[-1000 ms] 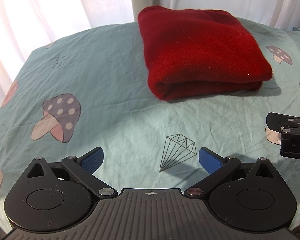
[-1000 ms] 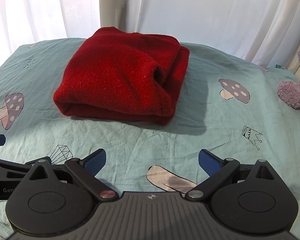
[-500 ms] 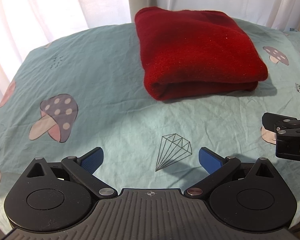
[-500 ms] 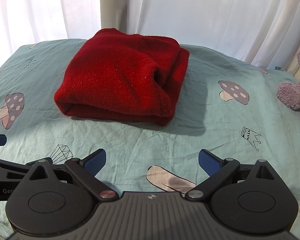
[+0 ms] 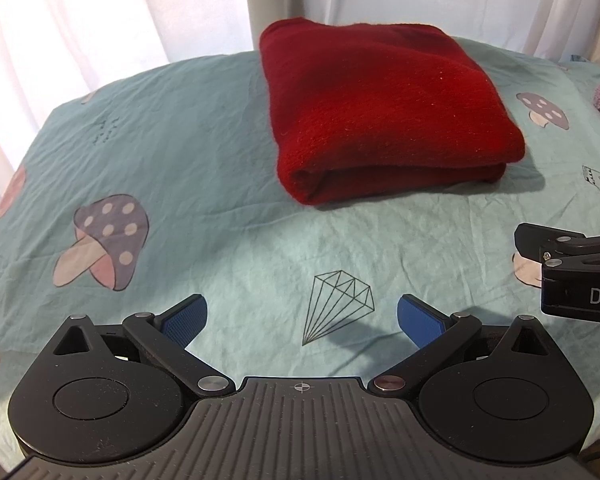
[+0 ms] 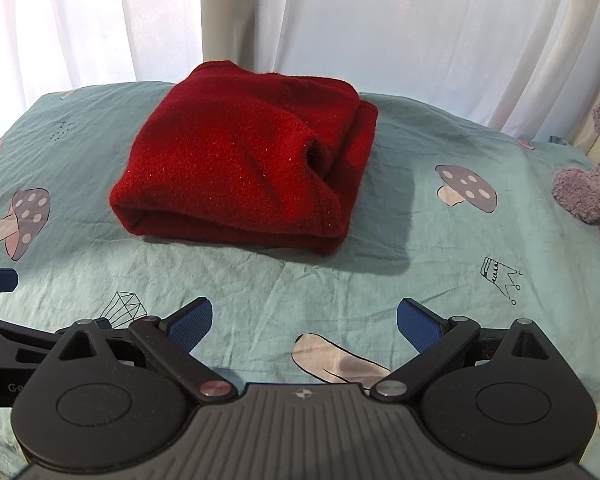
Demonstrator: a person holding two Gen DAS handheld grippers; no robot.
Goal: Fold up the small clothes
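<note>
The red garment (image 5: 384,116) sits folded into a thick, squarish bundle in the upper middle of both views, on a teal sheet (image 5: 188,168) printed with mushrooms and diamonds; I cannot say what lies under the sheet. Its near edge shows stacked layers lying evenly. On the bundle's right end, seen from the right wrist view, the layers gape a little and one fold curls into a dark hollow.

Both tools hang low in the frame, well short of the cloth. The left tool (image 5: 302,320) has its blue pads spread wide with nothing between them, and the right tool (image 6: 304,322) is just as wide and empty. A purple plush toy (image 6: 592,184) rests at the right edge, clear of the work.

To my eye the folding looks done, or nearly so. If anything remains, it is tidying that loose right end: come in low from the side, pinch only the top flap, and tuck it flat without dragging the whole bundle across the sheet, since thick fleece springs back.
</note>
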